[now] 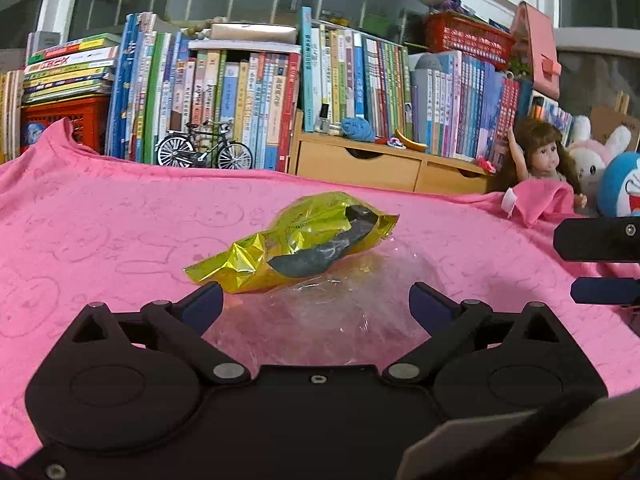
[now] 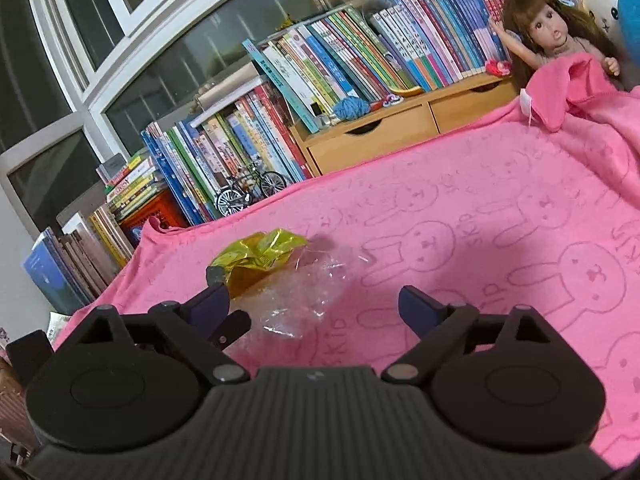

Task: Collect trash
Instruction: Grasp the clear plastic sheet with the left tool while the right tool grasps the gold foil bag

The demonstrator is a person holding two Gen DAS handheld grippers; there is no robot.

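Grippers left [image 1: 316, 300] and right [image 2: 314, 306] hover spread apart, grasping nothing, over a gold wrapper [image 1: 296, 240] lying on barely discernible clear plastic [image 1: 320, 312] atop the pink blanket [image 1: 100, 232].

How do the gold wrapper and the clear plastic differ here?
The gold wrapper is opaque and shiny yellow; the clear plastic is see-through, pink towel showing through it. The wrapper puffs up, with something dark showing at its side; the plastic lies flatter and crumpled. Both lie untouched on the towel, touching each other.
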